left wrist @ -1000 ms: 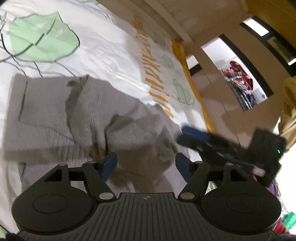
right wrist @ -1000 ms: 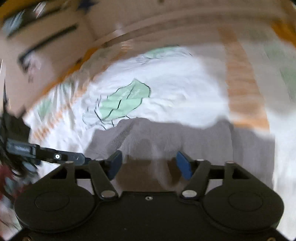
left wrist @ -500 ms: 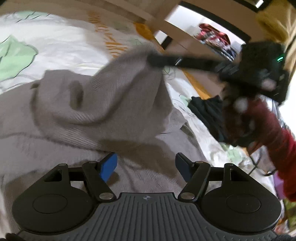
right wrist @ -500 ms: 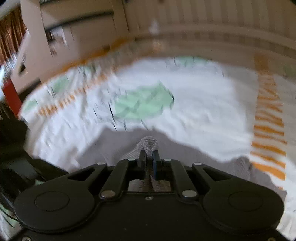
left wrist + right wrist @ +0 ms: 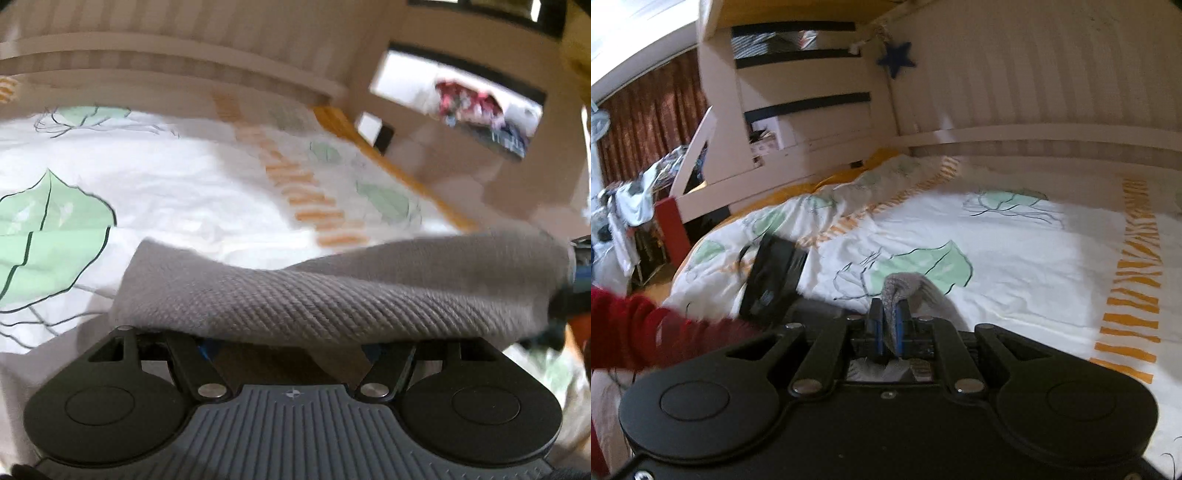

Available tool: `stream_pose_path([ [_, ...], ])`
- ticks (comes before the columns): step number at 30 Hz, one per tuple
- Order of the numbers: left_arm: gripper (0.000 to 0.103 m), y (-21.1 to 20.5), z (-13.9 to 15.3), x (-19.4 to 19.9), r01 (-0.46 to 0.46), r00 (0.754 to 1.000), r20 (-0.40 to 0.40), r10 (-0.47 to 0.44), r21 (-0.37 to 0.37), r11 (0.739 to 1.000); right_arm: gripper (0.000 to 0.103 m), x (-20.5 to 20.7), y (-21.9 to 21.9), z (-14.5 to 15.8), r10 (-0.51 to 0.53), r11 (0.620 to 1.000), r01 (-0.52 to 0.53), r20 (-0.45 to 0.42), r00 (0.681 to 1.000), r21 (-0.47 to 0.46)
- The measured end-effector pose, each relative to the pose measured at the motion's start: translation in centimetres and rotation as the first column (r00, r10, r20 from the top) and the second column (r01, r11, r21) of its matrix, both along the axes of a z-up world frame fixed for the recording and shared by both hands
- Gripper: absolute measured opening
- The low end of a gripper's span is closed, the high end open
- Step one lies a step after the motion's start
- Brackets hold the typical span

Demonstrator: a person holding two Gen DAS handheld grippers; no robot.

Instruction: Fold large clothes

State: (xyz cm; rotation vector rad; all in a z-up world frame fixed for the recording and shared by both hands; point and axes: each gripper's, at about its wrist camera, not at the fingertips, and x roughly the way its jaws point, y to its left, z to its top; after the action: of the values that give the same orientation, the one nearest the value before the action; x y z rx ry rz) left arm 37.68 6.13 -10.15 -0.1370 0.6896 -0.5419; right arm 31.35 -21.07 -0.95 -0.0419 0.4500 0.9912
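Knit sweater (image 5: 332, 295) is soft and floppy; your right tool (image 5: 889, 325) pinches its edge, left tool (image 5: 291, 345) stands open underneath the cloth.

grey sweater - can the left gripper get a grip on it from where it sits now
Probably yes. The grey sweater lies draped right over the left gripper, whose jaws stand apart with nothing else between them. The right gripper already pinches another part of the cloth, holding it up within reach.
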Motion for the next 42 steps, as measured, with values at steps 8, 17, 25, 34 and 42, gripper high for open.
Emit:
stream_pose_path([
  [8, 0.068, 5.9, -3.1, -5.2, -0.006, 0.988, -0.155, 0.012, 0.043, 0.999, 0.022, -4.8, 5.6, -7.9, 0.18, 0.924, -0.201, -0.096, 0.979, -0.324],
  [17, 0.068, 8.6, 1.2, -4.8, -0.142, 0.982, -0.14, 0.13, -0.082, 0.986, 0.059, -0.4, 0.2, -6.7, -0.249, 0.968, 0.231, -0.265, 0.932, -0.095],
  [25, 0.07, 6.0, 0.8, -0.8, -0.22, 0.972, -0.093, 0.216, -0.04, 0.975, 0.06, 3.2, -2.2, -9.4, -0.449, 0.853, 0.521, -0.528, 0.72, -0.016],
  [34, 0.004, 5.7, 0.8, -1.4, -0.166, 0.984, -0.076, 0.164, -0.025, 0.986, 0.014, 4.2, -1.5, -7.5, -0.5, 0.846, 0.531, -0.412, 0.762, -0.045],
  [42, 0.025, 7.1, -3.3, -2.6, -0.183, 0.975, -0.126, 0.183, 0.007, 0.983, 0.016, 5.3, -4.4, -10.2, -0.597, 0.802, 0.558, -0.335, 0.729, -0.213],
])
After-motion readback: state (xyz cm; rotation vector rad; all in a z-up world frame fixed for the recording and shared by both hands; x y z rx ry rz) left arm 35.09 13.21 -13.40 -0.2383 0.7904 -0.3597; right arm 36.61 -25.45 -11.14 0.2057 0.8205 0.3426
